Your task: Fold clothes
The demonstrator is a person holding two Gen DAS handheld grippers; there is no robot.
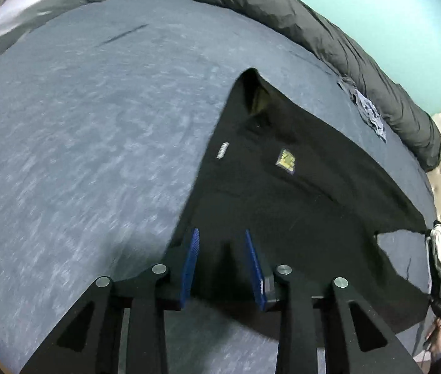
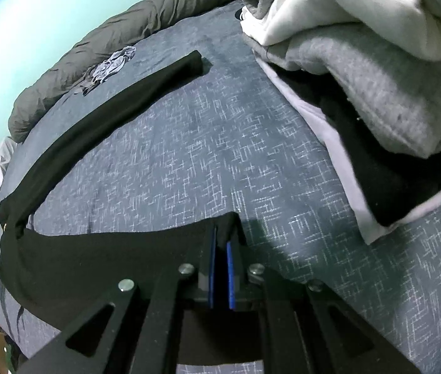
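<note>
A black shirt (image 1: 282, 187) is spread flat on a blue-grey bedsheet (image 1: 80, 155). In the left wrist view its long axis is seen running away from the camera, up toward a collar (image 1: 253, 93) at the far end, which points toward a dark duvet (image 1: 329, 46) rolled along the wall side of the bed. A yellow badge (image 1: 286, 158) and a small white mark (image 1: 222, 150) are seen on the chest. In the right wrist view one sleeve (image 2: 120, 99) is stretched out straight and narrow, its cuff pointing at the duvet.

The left gripper (image 1: 222, 243) is held over the near hem with its blue pads parted to a middling gap; fabric is seen beneath and between them, but it is not pressed. The right gripper (image 2: 222, 243) is pinched tight on a corner of the shirt, which is lifted into a small peak between the pads.

A wide stretch of bare sheet is left open to the left of the shirt. To the right, room is bounded by a stack of folded clothes (image 2: 376, 93), close to the right gripper. A crumpled grey garment (image 2: 111, 65) is seen lying against the duvet, just beyond the cuff. The near hem lies close to the bed's near edge.
</note>
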